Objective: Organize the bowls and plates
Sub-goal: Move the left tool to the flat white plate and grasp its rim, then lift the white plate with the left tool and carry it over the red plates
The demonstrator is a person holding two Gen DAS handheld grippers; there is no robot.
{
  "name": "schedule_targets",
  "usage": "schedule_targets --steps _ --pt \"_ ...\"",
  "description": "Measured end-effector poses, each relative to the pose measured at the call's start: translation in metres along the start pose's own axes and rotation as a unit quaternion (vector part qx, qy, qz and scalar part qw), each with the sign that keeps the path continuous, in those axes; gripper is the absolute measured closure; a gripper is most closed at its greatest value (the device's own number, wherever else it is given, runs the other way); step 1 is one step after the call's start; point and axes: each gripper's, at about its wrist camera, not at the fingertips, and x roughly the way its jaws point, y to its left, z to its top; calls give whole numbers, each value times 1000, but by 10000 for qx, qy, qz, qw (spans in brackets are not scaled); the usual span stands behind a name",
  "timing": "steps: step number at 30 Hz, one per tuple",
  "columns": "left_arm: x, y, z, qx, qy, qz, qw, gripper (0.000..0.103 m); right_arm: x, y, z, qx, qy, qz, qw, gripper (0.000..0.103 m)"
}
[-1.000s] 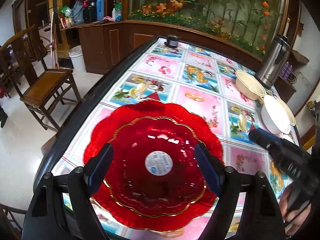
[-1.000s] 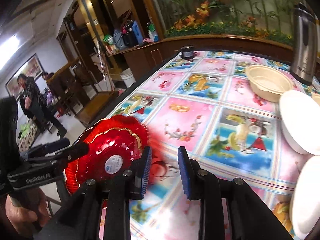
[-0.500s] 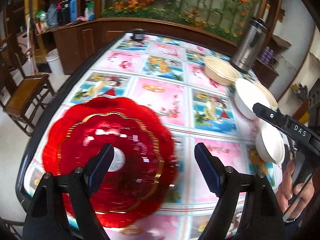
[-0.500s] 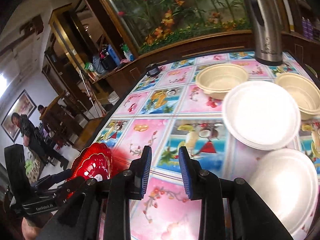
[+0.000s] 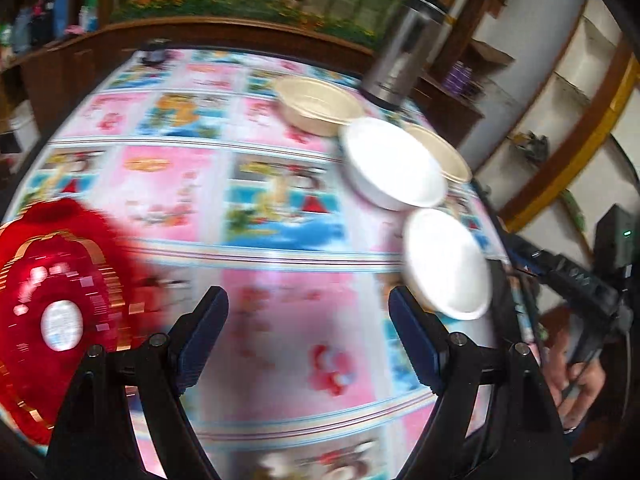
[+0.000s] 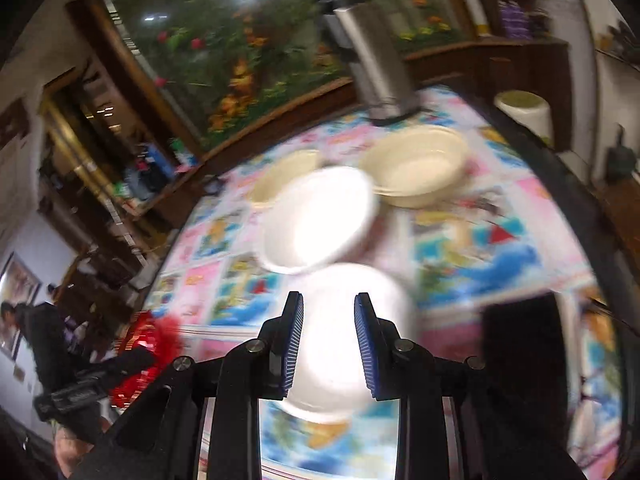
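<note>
The left gripper (image 5: 308,332) hung released, holding nothing, while the right gripper (image 6: 328,344), half-closed and likewise holding nothing, aimed at the nearest white bowl (image 6: 352,344), probably its next pickup.

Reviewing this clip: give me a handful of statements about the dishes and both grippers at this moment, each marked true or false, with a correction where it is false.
1. The left hand-held gripper holds nothing between its fingers. True.
2. The red plate is stacked on the white bowls. False: it lies alone on the tablecloth, far from them.
3. Two white bowls sit close together, the nearer white bowl just ahead of the right hand-held gripper. True.
4. The steel flask lies on its side. False: it stands upright on its base near the table's far edge.
5. The right hand-held gripper is clamped on a beige bowl. False: its jaws are closing but grip nothing; the beige bowl lies further off.
</note>
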Motion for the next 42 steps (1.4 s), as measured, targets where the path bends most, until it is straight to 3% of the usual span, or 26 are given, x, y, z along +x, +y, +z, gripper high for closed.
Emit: schedule_targets --steps 5,9,22,24,32,42 --pt "20 -34 8 288 132 -133 9994 29 4 -35 -8 344 248 -35 9991 86" --pt "36 -47 15 337 270 -280 9987 46 10 -43 -10 440 329 -23 9985 86" --pt "88 -65 21 298 686 -563 9956 50 34 -50 -17 517 685 145 9962 85" --pt "95 -69 18 394 728 -455 9955 82 39 -49 -20 534 764 200 9954 86" --pt "91 -76 6 673 646 -293 9952 89 40 -35 -27 385 751 291 9960 95" --pt "55 -51 -8 546 331 -74 9979 89 42 -1 -33 73 858 574 9946 95"
